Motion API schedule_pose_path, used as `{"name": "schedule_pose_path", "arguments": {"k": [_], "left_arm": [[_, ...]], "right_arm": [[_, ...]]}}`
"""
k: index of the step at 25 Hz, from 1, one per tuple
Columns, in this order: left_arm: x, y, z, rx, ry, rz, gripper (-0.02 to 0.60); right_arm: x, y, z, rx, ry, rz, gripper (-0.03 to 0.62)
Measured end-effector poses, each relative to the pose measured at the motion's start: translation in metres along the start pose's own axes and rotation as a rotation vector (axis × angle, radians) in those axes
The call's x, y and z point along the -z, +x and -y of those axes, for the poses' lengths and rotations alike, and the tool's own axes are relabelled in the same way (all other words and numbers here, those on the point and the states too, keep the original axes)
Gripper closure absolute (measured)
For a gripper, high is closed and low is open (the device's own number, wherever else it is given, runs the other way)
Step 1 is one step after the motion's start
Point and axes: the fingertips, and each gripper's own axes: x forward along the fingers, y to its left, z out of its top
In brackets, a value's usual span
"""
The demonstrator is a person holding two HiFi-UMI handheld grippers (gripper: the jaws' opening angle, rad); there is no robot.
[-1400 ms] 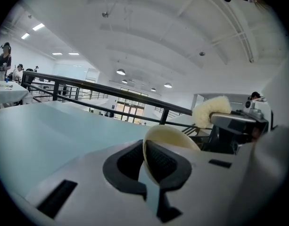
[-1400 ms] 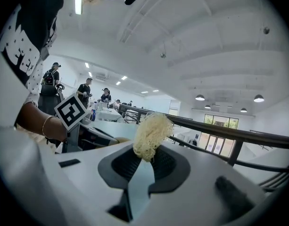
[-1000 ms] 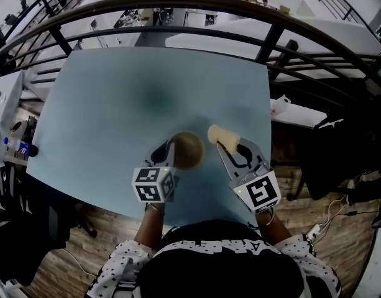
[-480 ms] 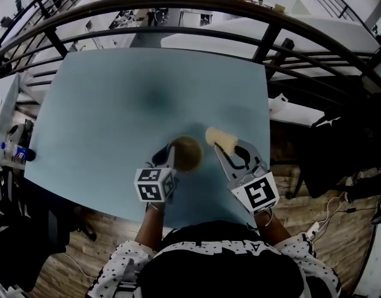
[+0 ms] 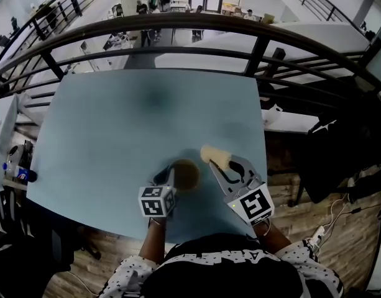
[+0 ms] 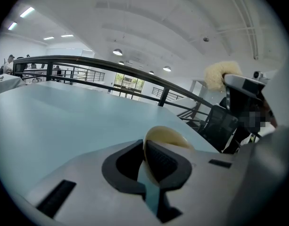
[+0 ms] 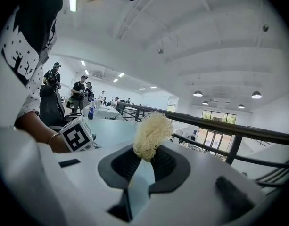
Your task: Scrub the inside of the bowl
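A small tan bowl (image 5: 186,174) is near the front edge of the pale blue table (image 5: 115,123), its rim pinched in my left gripper (image 5: 173,170). In the left gripper view the jaws are shut on the cream rim of the bowl (image 6: 165,136). My right gripper (image 5: 216,162) is just right of the bowl and shut on a pale fibrous scrubber (image 5: 214,156). The right gripper view shows the scrubber (image 7: 152,133) sticking up out of the closed jaws. The scrubber is beside the bowl, not inside it.
A dark curved railing (image 5: 196,27) runs round the far side of the table. A low shelf with a bottle (image 5: 19,174) stands at the left, and a dark chair (image 5: 339,154) at the right. Wooden floor lies below the table's front edge.
The left gripper and the bowl have sunk lower toward the table's front edge. The right gripper with the scrubber keeps its place beside the bowl.
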Motion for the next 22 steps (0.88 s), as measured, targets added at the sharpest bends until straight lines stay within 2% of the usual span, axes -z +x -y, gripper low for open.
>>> {"name": "schedule_pose_path", "arguments": {"k": [5, 20, 22], "left_arm": [[0.002, 0.004, 0.003, -0.003, 0.037, -0.028, 0.556], [0.003, 0.005, -0.005, -0.026, 0.026, -0.037, 0.554], [0.003, 0.005, -0.007, -0.033, 0.028, -0.037, 0.506]], "right_arm": [[0.0, -0.005, 0.007, 0.017, -0.006, 0.002, 0.534], [0.0, -0.006, 0.007, 0.025, -0.009, 0.0, 0.534], [0.0, -0.006, 0.007, 0.029, -0.007, 0.008, 0.534]]}}
